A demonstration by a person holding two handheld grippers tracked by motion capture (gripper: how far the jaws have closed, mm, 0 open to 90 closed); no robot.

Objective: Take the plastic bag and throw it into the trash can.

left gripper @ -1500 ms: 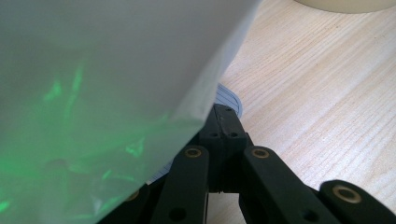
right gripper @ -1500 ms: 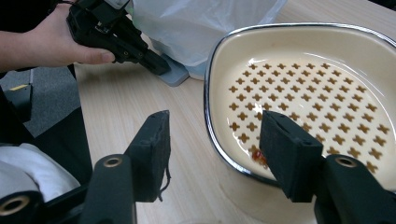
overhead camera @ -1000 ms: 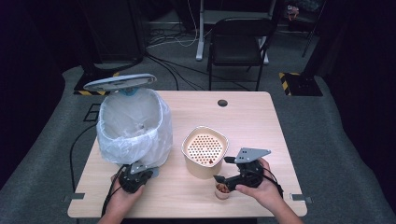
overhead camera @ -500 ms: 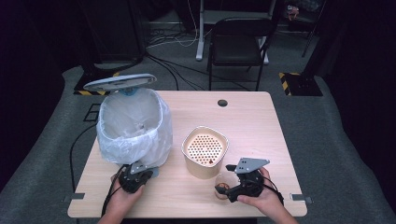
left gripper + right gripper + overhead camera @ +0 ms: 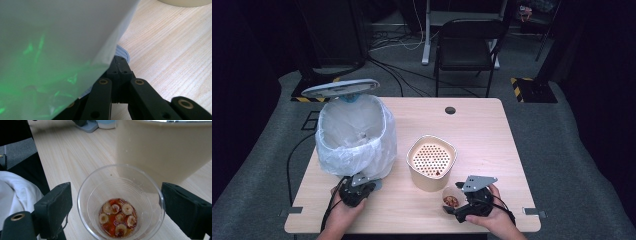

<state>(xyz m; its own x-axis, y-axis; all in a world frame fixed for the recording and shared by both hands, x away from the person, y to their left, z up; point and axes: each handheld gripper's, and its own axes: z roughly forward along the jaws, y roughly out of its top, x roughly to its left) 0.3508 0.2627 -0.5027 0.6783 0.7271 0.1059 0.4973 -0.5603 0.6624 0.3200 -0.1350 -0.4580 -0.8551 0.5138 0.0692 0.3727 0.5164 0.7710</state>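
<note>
While the right claw [image 5: 451, 206] is held low over the counter [image 5: 492, 135] at about five o'clock in the high view, a clear plastic cup [image 5: 121, 203] is seen standing upright between its two black jaws. In the right gripper view, the jaws are spread wide and have just been opening; a gap is visible between the left pad and the cup wall, while the right pad sits just beside the rim, possibly brushing it, though contact cannot be made out with certainty. The cup is thus taken as released rather than grasped. At its bottom a small amount of reddish liquid with pale round slices [image 5: 117, 217] is collected. Just beyond the cup, at twelve o'clock from it, a cream-coloured container [image 5: 432, 162] with a perforated insert is placed near the middle of the counter.

At seven o'clock in the high view the left claw [image 5: 362, 187] is rested on the counter against the foot of a bin lined with a translucent white bag [image 5: 354, 137]. In the left gripper view its jaws are shown clenched together with nothing between them, their tips partly covered by the hanging bag. A grey lid [image 5: 341, 88] is raised above the bin at its far side.
</note>
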